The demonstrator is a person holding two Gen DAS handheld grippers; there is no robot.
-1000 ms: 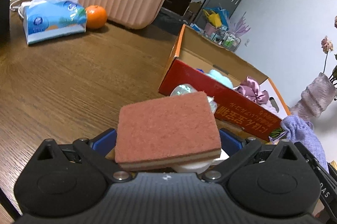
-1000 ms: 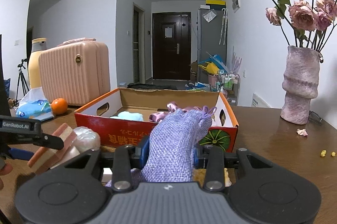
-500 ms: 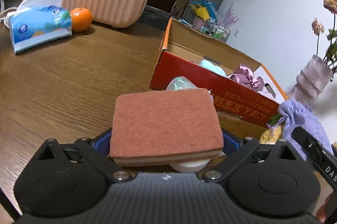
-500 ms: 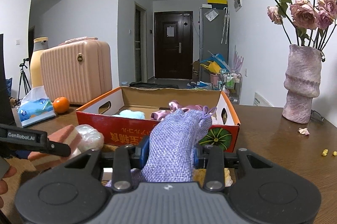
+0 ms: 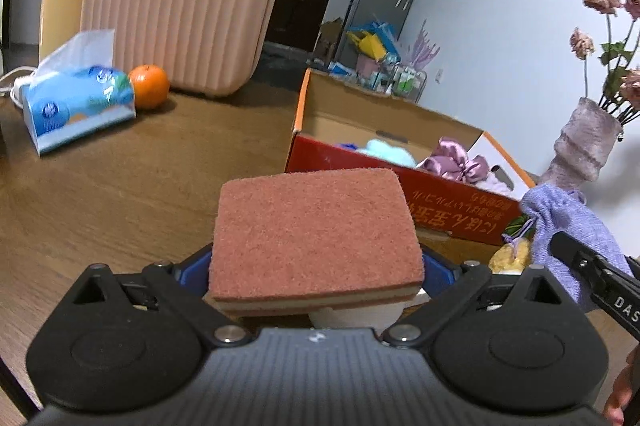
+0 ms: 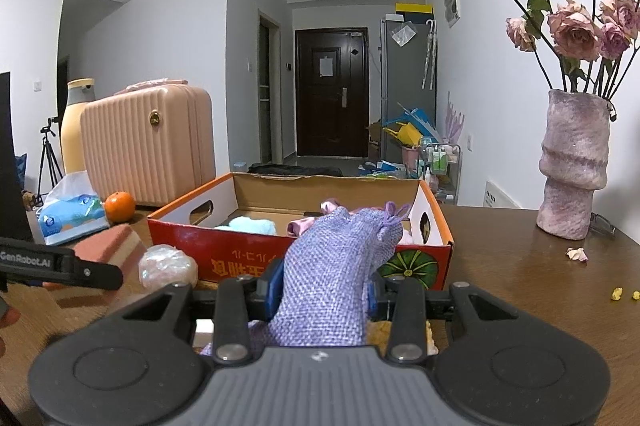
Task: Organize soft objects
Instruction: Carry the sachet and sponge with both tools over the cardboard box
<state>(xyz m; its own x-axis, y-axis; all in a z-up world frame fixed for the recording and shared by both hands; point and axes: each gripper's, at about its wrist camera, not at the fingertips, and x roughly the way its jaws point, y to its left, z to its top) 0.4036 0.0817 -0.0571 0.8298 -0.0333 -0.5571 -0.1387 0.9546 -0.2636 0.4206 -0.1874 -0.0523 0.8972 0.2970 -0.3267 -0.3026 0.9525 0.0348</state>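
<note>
A rust-red sponge with a tan underlayer [image 5: 316, 238] is held flat above the wooden table, my left gripper [image 5: 316, 266] shut on its two sides. From the right wrist view the sponge [image 6: 108, 250] shows at the left, beside a clear-wrapped ball [image 6: 166, 264]. My right gripper [image 6: 324, 290] is shut on a lilac woven drawstring pouch [image 6: 332, 274], just in front of the red and orange cardboard box [image 6: 248, 262]. The box holds a light blue fluffy item [image 6: 252, 226] and a pink satin bow [image 5: 456, 162]. The pouch [image 5: 560, 222] is also at the left wrist view's right edge.
A tissue pack [image 5: 76, 106], an orange [image 5: 149, 86] and a pink ribbed suitcase [image 5: 180, 10] stand at the table's far left. A mauve vase of dried roses [image 6: 572, 166] stands far right, with a petal [image 6: 576, 254] and yellow crumbs near it. A yellow soft thing [image 5: 512, 254] lies by the box.
My left gripper has rolled to level, and the sponge in it now sits flatter and slightly closer to the box. The right gripper and pouch have not moved.
</note>
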